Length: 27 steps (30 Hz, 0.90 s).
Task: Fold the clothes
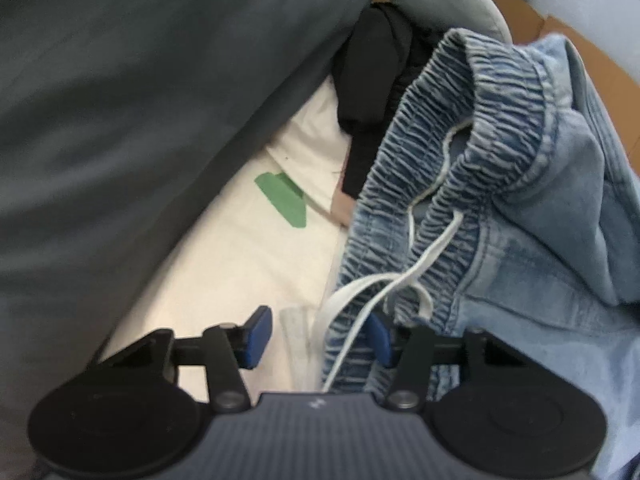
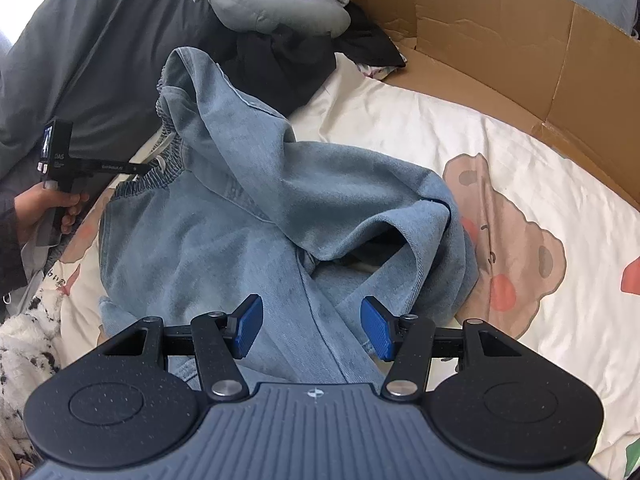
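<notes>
1. A pair of light blue denim trousers is lying crumpled on a cream bed sheet printed with a cartoon bear. One leg is folding back over the rest of the garment, leaving a dark hollow beneath the fold.
2. The elastic waistband is bunching into tight gathers, and a white drawstring is trailing out of it across the sheet.
3. The left gripper is sitting at the waistband edge with its blue pads spread apart; denim and drawstring are lying between them, not pinched. In the right wrist view, a hand is holding this tool by its handle.
4. The right gripper is hovering over the lower trouser leg, jaws wide, with fabric passing beneath the gap and nothing clamped.
5. A flattened cardboard box is standing along the far edge of the bed; whether anything is inside cannot be told.
6. A grey neck pillow is resting on dark clothing beyond the trousers, beside a large grey quilt.
7. A green patch is showing on the sheet near the waistband.
</notes>
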Each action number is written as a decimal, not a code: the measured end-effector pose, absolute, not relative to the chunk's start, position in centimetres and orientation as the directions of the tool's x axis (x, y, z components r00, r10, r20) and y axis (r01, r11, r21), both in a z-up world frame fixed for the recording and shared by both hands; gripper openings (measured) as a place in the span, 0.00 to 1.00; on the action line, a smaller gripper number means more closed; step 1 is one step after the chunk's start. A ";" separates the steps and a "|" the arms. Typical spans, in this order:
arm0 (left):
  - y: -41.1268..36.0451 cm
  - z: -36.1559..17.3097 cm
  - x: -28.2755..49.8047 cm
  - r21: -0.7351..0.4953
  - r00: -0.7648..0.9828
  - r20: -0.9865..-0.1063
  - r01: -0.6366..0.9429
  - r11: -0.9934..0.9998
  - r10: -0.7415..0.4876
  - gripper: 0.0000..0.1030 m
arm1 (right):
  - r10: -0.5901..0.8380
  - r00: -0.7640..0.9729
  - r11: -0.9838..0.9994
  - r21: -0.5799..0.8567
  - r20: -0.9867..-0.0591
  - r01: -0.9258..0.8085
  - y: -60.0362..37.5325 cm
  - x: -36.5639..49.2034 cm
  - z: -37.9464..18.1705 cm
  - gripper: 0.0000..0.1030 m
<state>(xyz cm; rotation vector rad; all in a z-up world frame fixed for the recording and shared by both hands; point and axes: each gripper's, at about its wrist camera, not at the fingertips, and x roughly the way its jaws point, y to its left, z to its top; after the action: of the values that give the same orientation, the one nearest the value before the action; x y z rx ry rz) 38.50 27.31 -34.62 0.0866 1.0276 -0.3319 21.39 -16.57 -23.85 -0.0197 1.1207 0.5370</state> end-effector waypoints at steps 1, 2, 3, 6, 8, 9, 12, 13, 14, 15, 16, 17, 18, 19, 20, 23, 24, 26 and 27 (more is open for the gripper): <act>27.3 -34.8 38.6 -0.095 0.469 -0.850 0.314 0.945 -0.242 0.51 | 0.399 0.319 0.873 0.249 -0.860 -0.420 -16.6 21.3 -24.0 0.59; 27.3 -34.9 38.6 -0.106 0.466 -0.847 0.321 0.941 -0.255 0.46 | 0.398 0.316 0.873 0.248 -0.861 -0.420 -16.7 21.3 -24.1 0.59; 27.2 -35.0 38.6 -0.117 0.463 -0.845 0.327 0.938 -0.267 0.41 | 0.396 0.314 0.873 0.248 -0.863 -0.421 -16.7 21.2 -24.2 0.59; 26.9 -34.9 38.5 -0.130 0.459 -0.840 0.350 0.928 -0.290 0.23 | 0.395 0.310 0.873 0.249 -0.865 -0.420 -16.9 21.2 -24.4 0.59; 26.7 -34.5 38.3 -0.129 0.455 -0.840 0.365 0.922 -0.297 0.18 | 0.397 0.313 0.874 0.251 -0.863 -0.417 -17.1 21.2 -24.2 0.59; 26.6 -34.3 38.2 -0.129 0.452 -0.840 0.372 0.919 -0.300 0.17 | 0.397 0.315 0.874 0.251 -0.862 -0.415 -17.2 21.2 -24.1 0.59; 26.3 -33.2 37.8 -0.134 0.441 -0.841 0.392 0.910 -0.314 0.11 | 0.406 0.325 0.875 0.261 -0.854 -0.407 -17.4 21.3 -23.8 0.59; 26.1 -32.9 37.7 -0.134 0.439 -0.840 0.401 0.906 -0.318 0.08 | 0.409 0.326 0.874 0.263 -0.852 -0.408 -17.4 21.3 -23.7 0.59; 25.9 -32.5 37.5 -0.129 0.436 -0.841 0.411 0.903 -0.319 0.07 | 0.412 0.327 0.873 0.265 -0.851 -0.409 -17.3 21.2 -23.6 0.59; 25.6 -32.2 37.4 -0.123 0.433 -0.843 0.421 0.899 -0.319 0.07 | 0.415 0.328 0.872 0.268 -0.849 -0.410 -17.3 21.2 -23.5 0.59; 25.2 -32.1 37.3 -0.118 0.430 -0.845 0.429 0.895 -0.318 0.06 | 0.418 0.329 0.871 0.270 -0.847 -0.411 -17.3 21.2 -23.4 0.59; 24.9 -32.0 37.2 -0.113 0.426 -0.847 0.437 0.892 -0.317 0.05 | 0.420 0.330 0.870 0.272 -0.845 -0.412 -17.3 21.2 -23.3 0.59; 24.8 -31.7 37.2 -0.108 0.425 -0.849 0.444 0.890 -0.315 0.05 | 0.423 0.331 0.869 0.274 -0.843 -0.413 -17.2 21.1 -23.1 0.59; 24.8 -31.4 37.2 -0.103 0.424 -0.850 0.449 0.888 -0.313 0.04 | 0.426 0.332 0.867 0.276 -0.842 -0.414 -17.2 21.1 -23.0 0.59; 24.8 -31.1 37.2 -0.100 0.428 -0.849 0.448 0.888 -0.311 0.01 | 0.429 0.333 0.866 0.279 -0.840 -0.415 -17.2 21.1 -22.9 0.59; 24.9 -30.2 37.4 -0.099 0.428 -0.849 0.446 0.890 -0.309 0.01 | 0.436 0.338 0.864 0.284 -0.834 -0.415 -17.2 21.1 -22.5 0.59; 24.8 -29.9 37.4 -0.103 0.419 -0.852 0.453 0.885 -0.313 0.01 | 0.438 0.340 0.864 0.285 -0.832 -0.414 -17.2 21.2 -22.4 0.59; 24.3 -29.5 37.5 -0.111 0.395 -0.861 0.468 0.877 -0.320 0.01 | 0.441 0.342 0.864 0.290 -0.830 -0.412 -17.2 21.4 -22.3 0.59; 23.9 -29.3 37.6 -0.117 0.382 -0.866 0.473 0.873 -0.323 0.01 | 0.443 0.344 0.864 0.291 -0.828 -0.411 -17.2 21.4 -22.1 0.59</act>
<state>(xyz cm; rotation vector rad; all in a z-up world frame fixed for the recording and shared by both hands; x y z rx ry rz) 37.55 23.94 -29.31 0.1591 1.0636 -0.5106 21.44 -17.22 -22.14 0.0326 1.0860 0.5548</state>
